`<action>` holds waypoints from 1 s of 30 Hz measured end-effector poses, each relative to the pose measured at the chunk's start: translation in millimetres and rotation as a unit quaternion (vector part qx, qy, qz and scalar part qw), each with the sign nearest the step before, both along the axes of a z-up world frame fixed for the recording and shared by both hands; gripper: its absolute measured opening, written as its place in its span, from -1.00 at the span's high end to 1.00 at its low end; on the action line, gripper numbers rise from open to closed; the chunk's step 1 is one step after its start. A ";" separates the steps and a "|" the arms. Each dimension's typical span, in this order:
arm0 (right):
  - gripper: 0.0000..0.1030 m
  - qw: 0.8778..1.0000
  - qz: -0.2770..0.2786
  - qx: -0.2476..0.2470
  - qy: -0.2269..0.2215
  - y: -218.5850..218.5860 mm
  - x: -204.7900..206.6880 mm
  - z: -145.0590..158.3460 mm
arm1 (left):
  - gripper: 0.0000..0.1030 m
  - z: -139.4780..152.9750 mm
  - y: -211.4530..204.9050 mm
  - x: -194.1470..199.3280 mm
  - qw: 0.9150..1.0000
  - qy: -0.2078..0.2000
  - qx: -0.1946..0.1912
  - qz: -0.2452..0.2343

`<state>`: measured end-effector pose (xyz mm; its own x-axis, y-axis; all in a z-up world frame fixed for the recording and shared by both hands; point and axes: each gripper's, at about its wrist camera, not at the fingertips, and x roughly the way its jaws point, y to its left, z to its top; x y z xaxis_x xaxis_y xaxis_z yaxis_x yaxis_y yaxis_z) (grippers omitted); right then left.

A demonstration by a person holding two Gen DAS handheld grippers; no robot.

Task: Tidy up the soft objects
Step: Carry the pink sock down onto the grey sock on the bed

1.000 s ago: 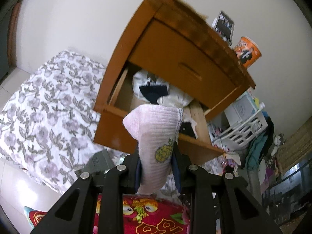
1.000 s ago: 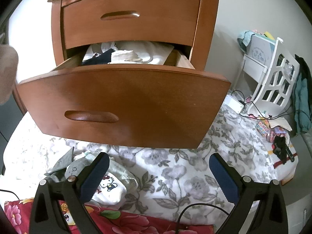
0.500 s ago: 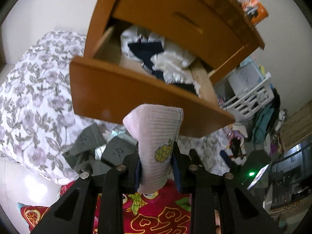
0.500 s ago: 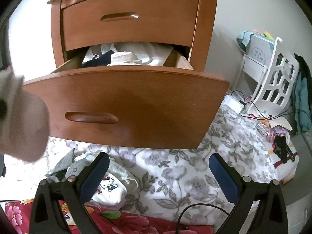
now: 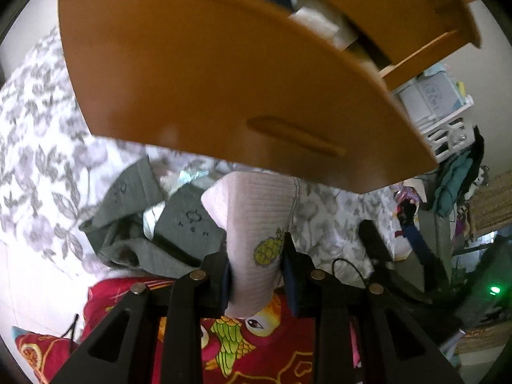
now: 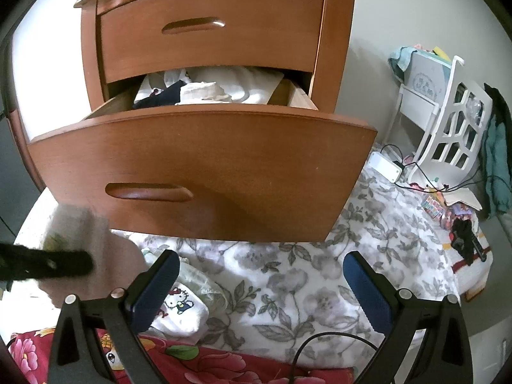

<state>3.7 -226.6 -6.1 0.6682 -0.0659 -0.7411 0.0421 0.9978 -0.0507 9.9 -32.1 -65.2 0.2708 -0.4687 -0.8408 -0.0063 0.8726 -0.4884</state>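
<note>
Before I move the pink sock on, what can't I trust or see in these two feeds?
- Pink sock: its lower end is hidden between the left gripper fingers; in the right wrist view it is a motion-blurred patch.
- Open drawer: its front panel hides the depth inside and the space left.
- Grey socks: overlapped, so their count is unclear.
- Hello Kitty cloth: partly behind the right gripper.

Left tool [image 5: 256, 268] clamps a ribbed pale-pink sock [image 5: 256, 224] between its two fingers; right tool [image 6: 260, 291] hangs with blue-padded fingers spread wide, holding nothing.
</note>
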 end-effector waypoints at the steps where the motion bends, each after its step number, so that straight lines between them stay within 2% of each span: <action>1: -1.00 1.000 0.000 0.000 0.001 -0.4 0.0 -0.1 | 0.45 -6.1 -2.0 1.7 1.000 0.008 0.001 -0.002; 6: -1.00 1.000 0.000 0.001 0.005 -1.3 1.2 -1.6 | 0.45 -20.2 -15.7 9.3 1.000 0.021 0.006 -0.021; 18: -1.00 1.000 0.004 0.005 0.021 -1.7 5.5 -7.2 | 0.45 -62.6 -24.4 28.5 0.996 0.052 0.068 -0.020; 30: -1.00 0.999 0.006 0.006 0.032 -0.6 9.5 -10.3 | 0.30 -85.5 -24.2 31.3 0.994 0.081 0.076 -0.014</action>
<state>13.2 -227.2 -16.4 0.6205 -0.0495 -0.7826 0.0273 0.9988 -0.0415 41.2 -56.3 -150.6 0.1142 -0.3392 -0.9338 -0.0484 0.9369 -0.3462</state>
